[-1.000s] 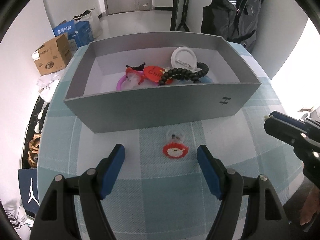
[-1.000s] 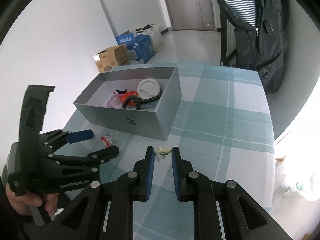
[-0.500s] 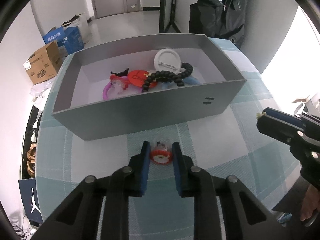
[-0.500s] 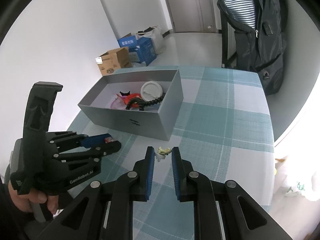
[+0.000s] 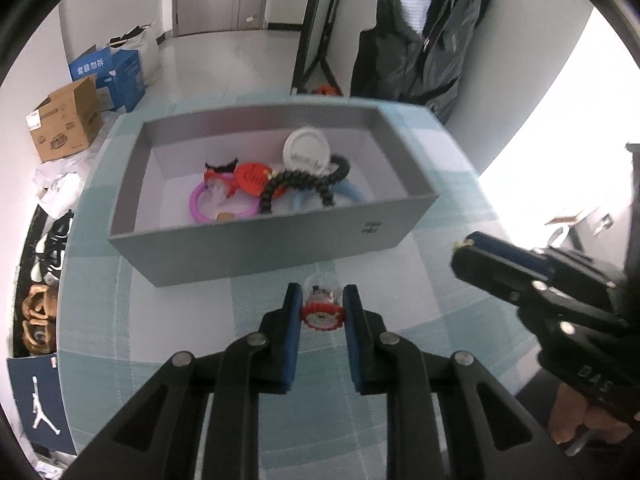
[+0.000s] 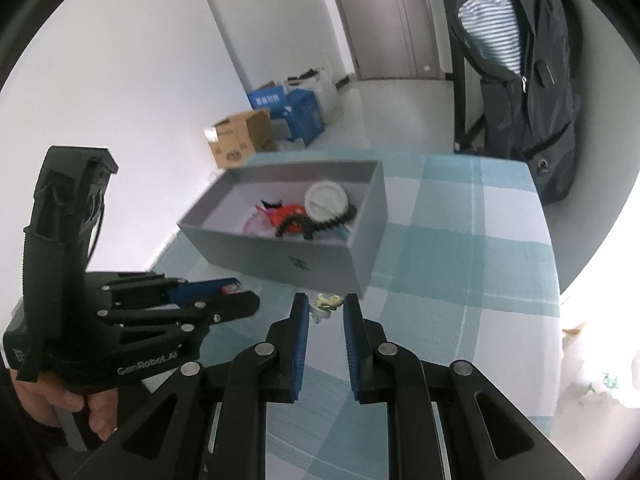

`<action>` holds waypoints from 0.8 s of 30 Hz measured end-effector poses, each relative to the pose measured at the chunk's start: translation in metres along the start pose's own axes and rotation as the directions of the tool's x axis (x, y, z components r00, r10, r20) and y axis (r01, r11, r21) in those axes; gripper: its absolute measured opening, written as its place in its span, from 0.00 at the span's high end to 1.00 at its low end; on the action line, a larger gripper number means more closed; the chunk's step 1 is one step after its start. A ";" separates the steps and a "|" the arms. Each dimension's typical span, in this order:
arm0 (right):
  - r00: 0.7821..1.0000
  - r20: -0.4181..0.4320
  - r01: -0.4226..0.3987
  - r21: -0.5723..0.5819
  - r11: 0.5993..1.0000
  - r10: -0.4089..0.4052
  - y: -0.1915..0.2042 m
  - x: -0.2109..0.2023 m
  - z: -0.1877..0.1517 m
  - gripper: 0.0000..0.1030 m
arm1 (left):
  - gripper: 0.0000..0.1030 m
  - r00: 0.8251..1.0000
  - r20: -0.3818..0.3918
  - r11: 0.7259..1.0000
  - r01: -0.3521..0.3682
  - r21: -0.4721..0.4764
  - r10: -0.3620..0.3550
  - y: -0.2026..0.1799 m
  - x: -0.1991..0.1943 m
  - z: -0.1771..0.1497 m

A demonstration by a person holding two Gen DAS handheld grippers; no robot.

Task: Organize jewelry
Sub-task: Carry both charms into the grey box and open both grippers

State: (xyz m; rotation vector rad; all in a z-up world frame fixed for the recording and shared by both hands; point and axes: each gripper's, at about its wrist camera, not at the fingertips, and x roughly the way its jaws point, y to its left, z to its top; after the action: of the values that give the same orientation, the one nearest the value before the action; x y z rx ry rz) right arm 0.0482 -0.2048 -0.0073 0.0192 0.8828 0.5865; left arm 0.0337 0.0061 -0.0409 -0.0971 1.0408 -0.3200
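Note:
My left gripper (image 5: 322,300) is shut on a small red-rimmed charm (image 5: 322,312) and holds it above the checked tablecloth, just in front of the grey box (image 5: 280,248). The box holds a white round disc (image 5: 306,150), a black beaded bracelet (image 5: 300,182), a red tag (image 5: 252,178) and a purple ring (image 5: 200,208). My right gripper (image 6: 325,306) is shut on a small pale yellow-white trinket (image 6: 326,304), near the box's (image 6: 280,258) front right corner. The left gripper (image 6: 224,296) also shows in the right wrist view.
The table (image 6: 480,264) has a teal and white checked cloth. Cardboard and blue boxes (image 5: 76,116) stand on the floor at the far left. A dark jacket (image 5: 420,36) hangs behind the table. Shoes (image 5: 40,308) lie on the floor at the left.
The left gripper closed on the red charm a second ago and has since lifted it off the cloth. The right gripper, still shut on its trinket, has risen and moved toward the box.

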 end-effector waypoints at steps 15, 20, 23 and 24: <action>0.989 0.087 -0.122 0.004 0.993 0.121 0.017 -0.004 0.065 0.84 | 0.85 0.989 0.141 0.999 0.037 0.003 -0.037 0.006 -0.035 0.048; 0.987 0.100 -0.124 -0.029 0.992 0.126 0.017 0.003 0.092 0.84 | 0.85 0.993 0.121 1.000 0.006 0.022 -0.009 0.011 -0.027 0.063; 0.987 0.099 -0.123 -0.044 0.991 0.127 0.013 0.011 0.106 0.84 | 0.85 0.994 0.110 1.000 0.012 0.011 -0.013 0.018 -0.020 0.070; 0.987 0.096 -0.124 -0.040 0.991 0.128 0.011 0.015 0.109 0.84 | 0.85 0.993 0.115 1.000 0.018 0.007 -0.019 0.021 -0.017 0.074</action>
State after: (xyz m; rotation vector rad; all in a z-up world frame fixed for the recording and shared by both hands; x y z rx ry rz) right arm 0.1299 -0.1646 0.0553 0.0729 0.7795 0.7130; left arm 0.0940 0.0255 0.0061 -0.1189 0.9252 -0.3304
